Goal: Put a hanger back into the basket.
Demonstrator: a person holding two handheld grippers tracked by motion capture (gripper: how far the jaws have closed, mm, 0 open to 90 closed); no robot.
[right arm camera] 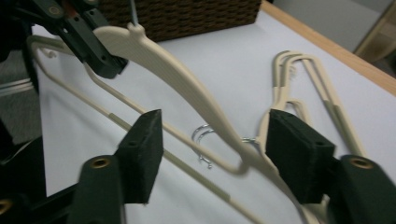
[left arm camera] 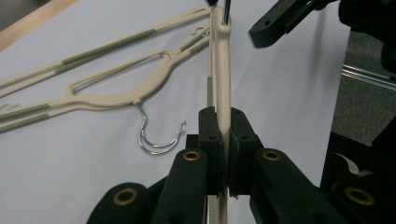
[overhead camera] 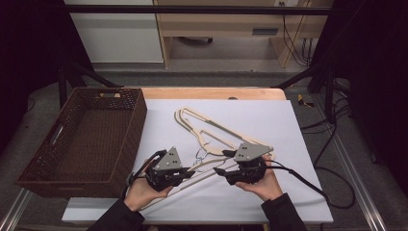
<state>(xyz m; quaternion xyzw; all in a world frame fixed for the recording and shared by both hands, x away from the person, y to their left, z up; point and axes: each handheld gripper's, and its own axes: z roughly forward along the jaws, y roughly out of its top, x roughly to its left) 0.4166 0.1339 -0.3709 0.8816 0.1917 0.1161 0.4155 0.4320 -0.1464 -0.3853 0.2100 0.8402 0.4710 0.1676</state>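
The beige hanger [overhead camera: 204,169] lies low on the white sheet [overhead camera: 288,144] between my two grippers in the high view; I can't make out the jaws there, hands and housings cover them. In the left gripper view, my left gripper [left arm camera: 223,140] is clamped tight on the hanger's arm, whose far end is cut off at the top edge. In the right gripper view, my right gripper [right arm camera: 212,149] stands wide, pads clear of the blurred hanger arm passing between them.
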